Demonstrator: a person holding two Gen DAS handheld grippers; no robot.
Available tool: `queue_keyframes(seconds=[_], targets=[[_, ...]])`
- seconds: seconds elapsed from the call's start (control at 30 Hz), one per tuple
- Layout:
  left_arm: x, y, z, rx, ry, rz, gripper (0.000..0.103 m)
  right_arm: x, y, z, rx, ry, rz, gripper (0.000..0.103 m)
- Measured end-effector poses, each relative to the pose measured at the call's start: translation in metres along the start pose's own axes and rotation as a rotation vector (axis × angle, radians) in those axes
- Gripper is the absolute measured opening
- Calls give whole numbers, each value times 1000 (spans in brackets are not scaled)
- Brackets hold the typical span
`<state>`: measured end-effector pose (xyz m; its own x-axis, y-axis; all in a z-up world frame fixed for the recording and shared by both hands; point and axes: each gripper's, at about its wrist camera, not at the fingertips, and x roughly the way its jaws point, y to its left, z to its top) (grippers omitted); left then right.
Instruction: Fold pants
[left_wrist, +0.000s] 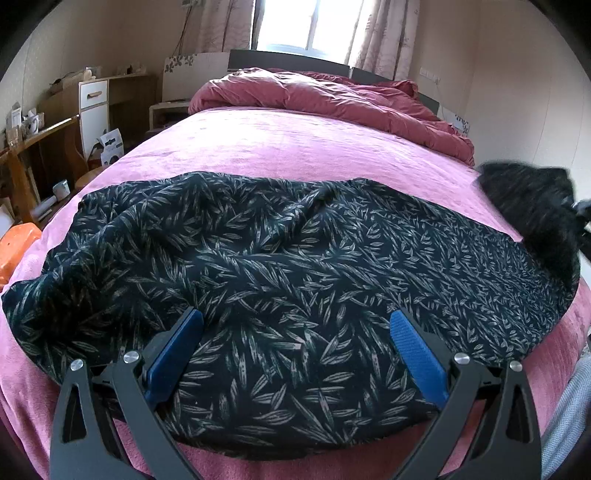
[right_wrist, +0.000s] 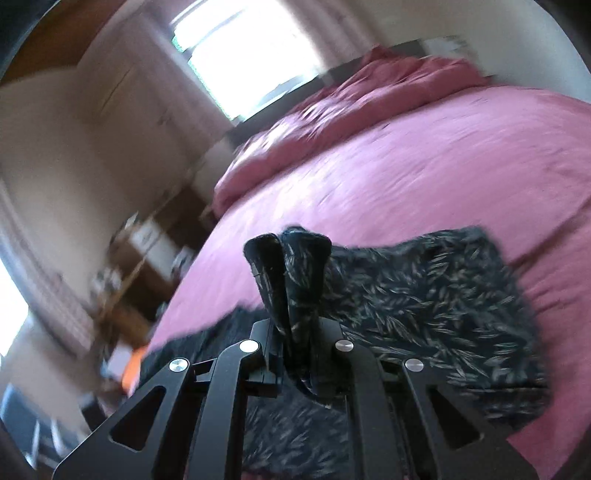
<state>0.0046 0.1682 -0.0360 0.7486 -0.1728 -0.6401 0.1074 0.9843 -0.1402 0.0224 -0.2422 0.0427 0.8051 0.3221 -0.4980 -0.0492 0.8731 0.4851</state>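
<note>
From the left wrist, the left gripper (left_wrist: 295, 332) hovered with its blue-padded jaws wide apart over dark leaf-print pants (left_wrist: 280, 266), which lay crumpled across the near part of a pink bed (left_wrist: 295, 147). A red duvet (left_wrist: 332, 99) was heaped at the far end.

From the right wrist, blurred and tilted, the right gripper (right_wrist: 291, 332) was clamped tight on a raised fold of the pants (right_wrist: 424, 302).
</note>
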Motion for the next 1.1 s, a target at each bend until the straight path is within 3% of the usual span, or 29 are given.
queue_keyframes(seconds=[0.2,0.33,0.4,0.47,0.5,0.57,0.63,0.73,0.8,0.87,0.93,1.03,1.1], targets=[[2,-2,-1,-3,0,-4,101,62,34,-69,-278,230,-19,9],[1,-2,-1,-3,0,-3,101,68,27,-84,-310,274,-36,11],[1,-2,-1,-4,-2,-5,101,67,26,-85,-299,287,-12,25],[1,-3,-2,-9,-11,-9,101,60,25,-82,-282,311,49,57],[0,-4,-2,-9,-16,-5,101,51,25,-79,-266,309,75,61],[-4,-8,-1,-12,-28,13,101,33,21,-76,-247,279,103,61],[-8,-15,1,-36,-40,-22,101,8,12,-64,-236,211,110,61],[-6,-38,9,-79,-28,-141,101,-12,-5,-39,-230,110,29,59],[1,-61,18,-67,-13,-189,101,-18,-20,-21,-225,64,-45,47],[14,-84,28,-38,14,-214,101,-15,-42,0,-205,57,-131,39],[37,-108,43,-31,74,-233,100,-10,-62,12,-185,71,-182,37],[69,-128,60,-32,142,-232,97,-5,-85,18,-142,65,-212,32],[90,-141,66,-20,188,-220,84,3,-96,18,-98,78,-208,32]])
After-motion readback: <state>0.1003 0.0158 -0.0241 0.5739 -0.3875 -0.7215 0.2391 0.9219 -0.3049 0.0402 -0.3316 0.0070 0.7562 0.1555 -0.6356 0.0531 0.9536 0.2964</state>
